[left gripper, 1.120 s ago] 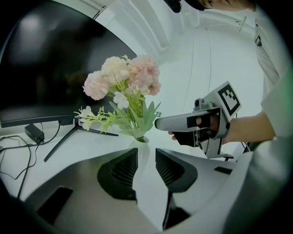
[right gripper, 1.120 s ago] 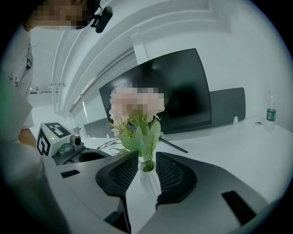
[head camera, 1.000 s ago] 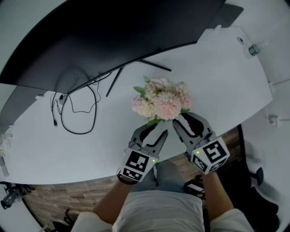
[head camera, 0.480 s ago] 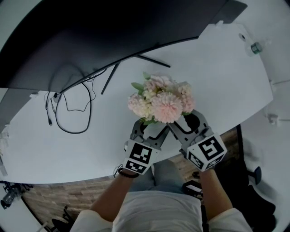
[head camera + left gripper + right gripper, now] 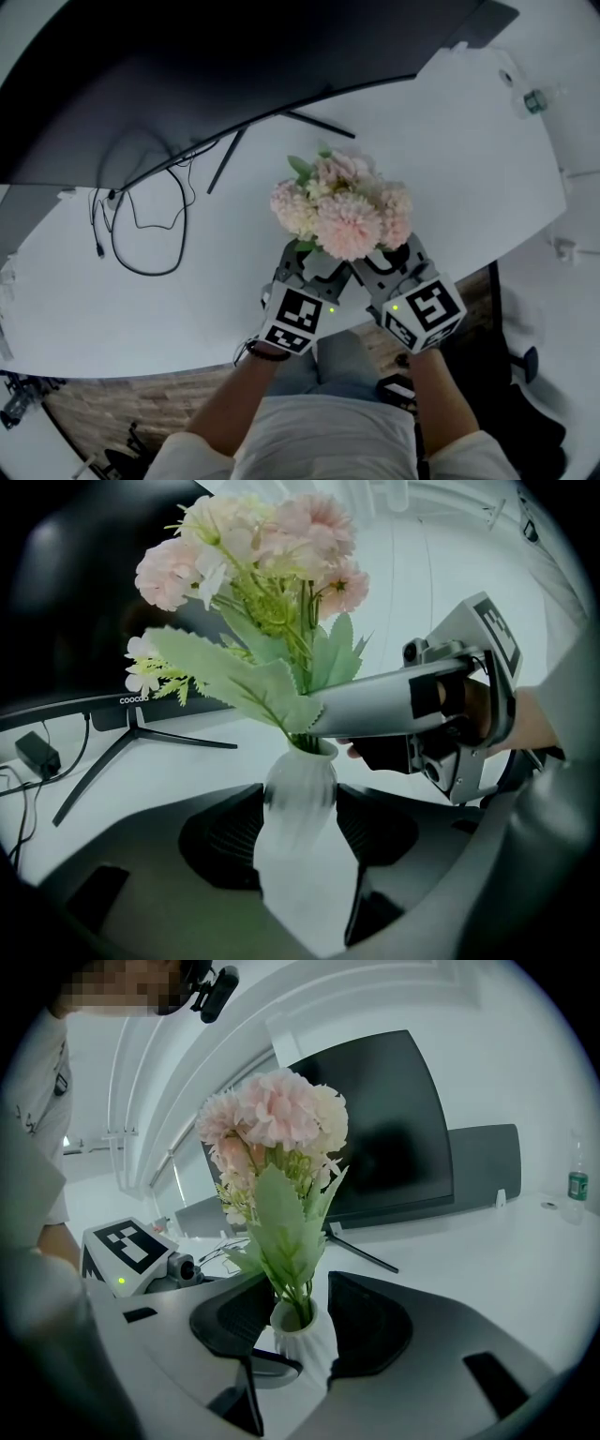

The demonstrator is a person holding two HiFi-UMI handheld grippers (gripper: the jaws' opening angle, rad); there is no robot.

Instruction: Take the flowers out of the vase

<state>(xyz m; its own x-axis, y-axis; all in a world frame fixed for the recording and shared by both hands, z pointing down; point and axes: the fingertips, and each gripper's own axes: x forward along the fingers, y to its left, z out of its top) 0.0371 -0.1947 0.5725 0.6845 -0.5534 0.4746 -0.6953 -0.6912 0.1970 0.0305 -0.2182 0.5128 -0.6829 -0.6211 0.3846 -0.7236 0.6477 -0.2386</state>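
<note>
**Item:** bunch of pale pink artificial flowers with green serrated leaves (image 5: pixel 345 208). The stems sit in the mouth of a small white ribbed vase (image 5: pixel 298 799).

**Location:** held at the near edge of the white worktop (image 5: pixel 450 150), in front of a dark curved monitor (image 5: pixel 234 66). A looped black cable (image 5: pixel 141 234) lies well to the left.

**Left claw (image 5: pixel 298 829):** closed on the vase body, with a ribbed pad pressed to each side.

**Right claw (image 5: pixel 305 1321):** jaws apart, one on each side of the vase mouth and the base of the stems. The gap looks about as wide as the vase rim and clearly wider than the stem bundle, so the stems do not appear to be pinched. In the left gripper view, one grey finger of this claw crosses just above the rim.

**Task status:** early. The vase is secured and the second claw is in place at the stems. By this reading, what is left is to close on the stems, draw the bunch up out of the neck, and set it down.
</note>
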